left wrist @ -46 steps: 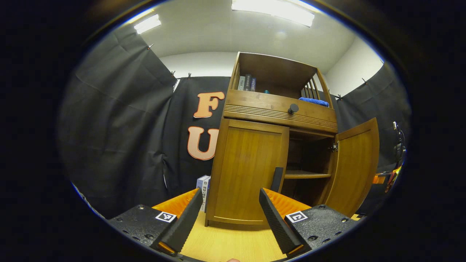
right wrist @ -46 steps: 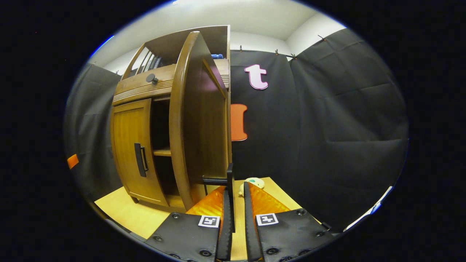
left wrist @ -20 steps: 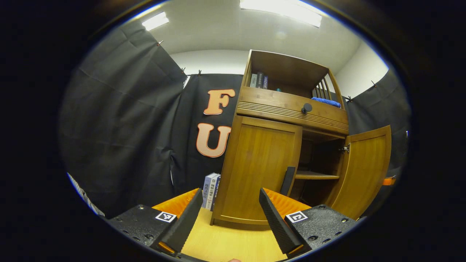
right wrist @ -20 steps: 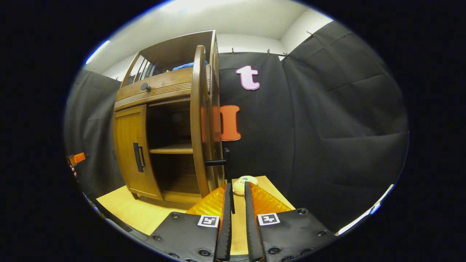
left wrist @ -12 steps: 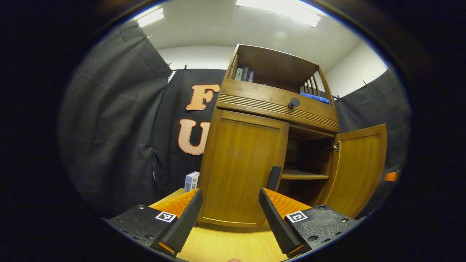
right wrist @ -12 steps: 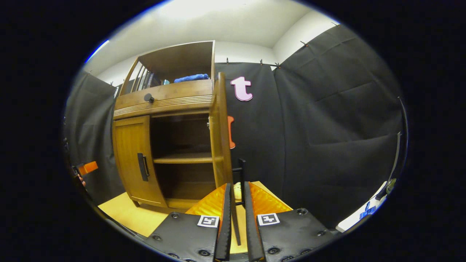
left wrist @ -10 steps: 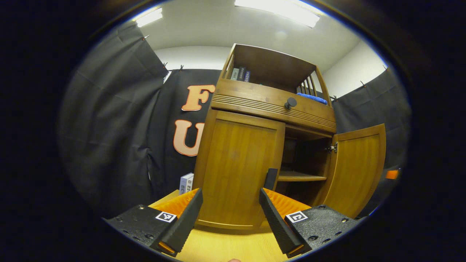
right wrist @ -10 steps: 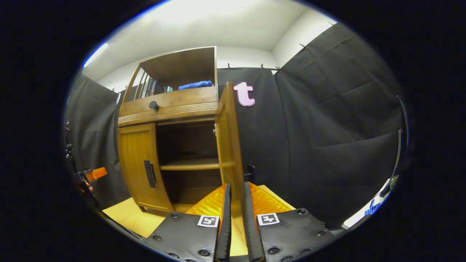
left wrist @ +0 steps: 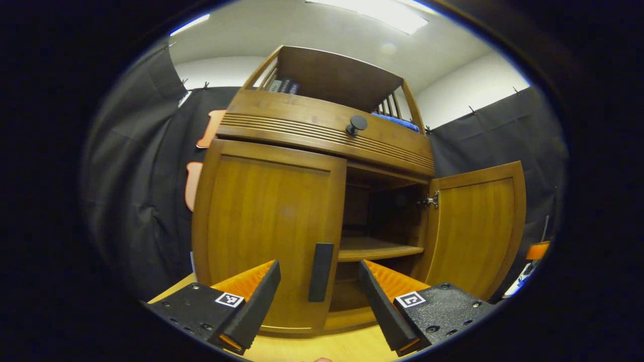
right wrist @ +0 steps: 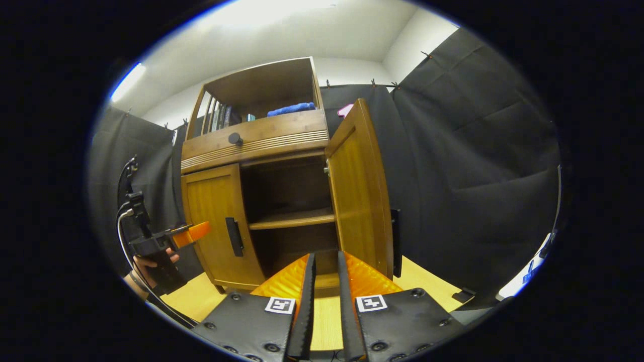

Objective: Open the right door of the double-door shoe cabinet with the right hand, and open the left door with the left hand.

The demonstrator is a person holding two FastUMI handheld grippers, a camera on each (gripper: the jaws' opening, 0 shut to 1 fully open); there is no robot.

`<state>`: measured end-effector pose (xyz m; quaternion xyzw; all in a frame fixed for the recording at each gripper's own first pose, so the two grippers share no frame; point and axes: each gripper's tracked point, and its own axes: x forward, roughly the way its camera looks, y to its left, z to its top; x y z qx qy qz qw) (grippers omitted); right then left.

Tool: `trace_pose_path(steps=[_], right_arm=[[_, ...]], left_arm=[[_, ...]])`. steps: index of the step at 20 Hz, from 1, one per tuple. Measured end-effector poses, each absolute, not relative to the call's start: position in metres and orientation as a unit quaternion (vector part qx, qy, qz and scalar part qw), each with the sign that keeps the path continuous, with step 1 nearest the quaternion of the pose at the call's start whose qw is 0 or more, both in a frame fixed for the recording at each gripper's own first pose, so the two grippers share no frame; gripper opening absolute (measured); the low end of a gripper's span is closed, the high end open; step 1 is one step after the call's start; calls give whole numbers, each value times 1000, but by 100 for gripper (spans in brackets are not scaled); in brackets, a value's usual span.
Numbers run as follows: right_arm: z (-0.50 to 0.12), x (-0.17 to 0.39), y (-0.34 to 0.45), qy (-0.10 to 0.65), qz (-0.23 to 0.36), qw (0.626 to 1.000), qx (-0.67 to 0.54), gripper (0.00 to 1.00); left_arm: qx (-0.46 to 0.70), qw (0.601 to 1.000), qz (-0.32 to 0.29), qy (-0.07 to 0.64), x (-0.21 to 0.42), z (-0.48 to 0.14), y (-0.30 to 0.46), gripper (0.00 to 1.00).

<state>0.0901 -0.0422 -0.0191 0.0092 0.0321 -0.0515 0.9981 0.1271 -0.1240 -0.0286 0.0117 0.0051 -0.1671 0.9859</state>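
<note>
The wooden shoe cabinet's left door (left wrist: 266,221) is closed, with its black handle (left wrist: 320,271) upright near its inner edge. My left gripper (left wrist: 318,306) is open and close to that door; the handle appears between its fingers, a little ahead of the tips. The right door (right wrist: 359,201) stands swung wide open, its black handle (right wrist: 396,241) on the far side. My right gripper (right wrist: 324,306) sits back from the cabinet, its fingers nearly together with nothing between them. In the right gripper view the left gripper (right wrist: 171,239) shows by the left door (right wrist: 216,221), held by a hand (right wrist: 151,264).
Above the doors runs a drawer with a round black knob (left wrist: 357,123). The open top shelf holds books (left wrist: 282,85) and a blue cloth (right wrist: 292,108). An inner shelf (left wrist: 372,249) shows in the open half. The cabinet stands on a light wooden floor (right wrist: 186,296).
My left gripper has moved in close to the left door until its handle sits between the fingers. My right gripper has come off the right door's handle and turned toward the cabinet's front.
</note>
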Motion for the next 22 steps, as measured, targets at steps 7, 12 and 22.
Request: trace_pose_path(steps=[7, 12, 22], right_arm=[[-24, 94, -13, 42, -13, 999, 0, 98], [-35, 85, -8, 55, -4, 998, 9, 98], [-33, 88, -19, 54, -16, 998, 19, 98]], left_arm=[[31, 985, -169, 28, 173, -63, -146, 95], [51, 989, -134, 44, 212, -91, -133, 91], [74, 993, -82, 43, 233, -106, -122, 87]])
